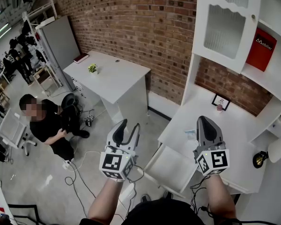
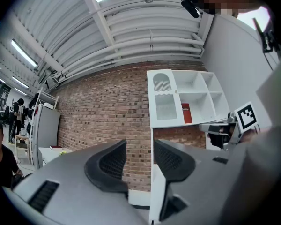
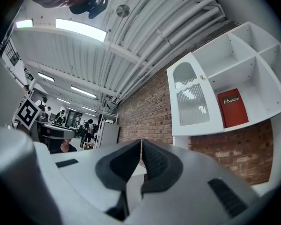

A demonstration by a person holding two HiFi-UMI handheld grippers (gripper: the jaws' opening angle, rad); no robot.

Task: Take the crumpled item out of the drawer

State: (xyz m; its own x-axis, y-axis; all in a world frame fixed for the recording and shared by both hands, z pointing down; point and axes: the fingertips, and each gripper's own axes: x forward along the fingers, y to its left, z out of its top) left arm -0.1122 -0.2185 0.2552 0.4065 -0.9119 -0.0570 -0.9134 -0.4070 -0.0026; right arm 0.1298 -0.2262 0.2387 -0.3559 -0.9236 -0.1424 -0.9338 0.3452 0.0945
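Open drawer lies below (clear of) raised fingers.

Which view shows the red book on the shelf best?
Right gripper view: the red book is largest there, face-on, its white print visible. Head view shows it tilted near the frame's edge; left gripper view shows it small.

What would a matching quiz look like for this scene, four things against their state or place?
Things:
1. left gripper
2. right gripper
3. red box
4. drawer

States or places:
A. jaws together
B. pulled out
C. standing on a shelf
D. jaws apart, nothing between them

Pairs: 1-D, 2-A, 3-C, 4-B
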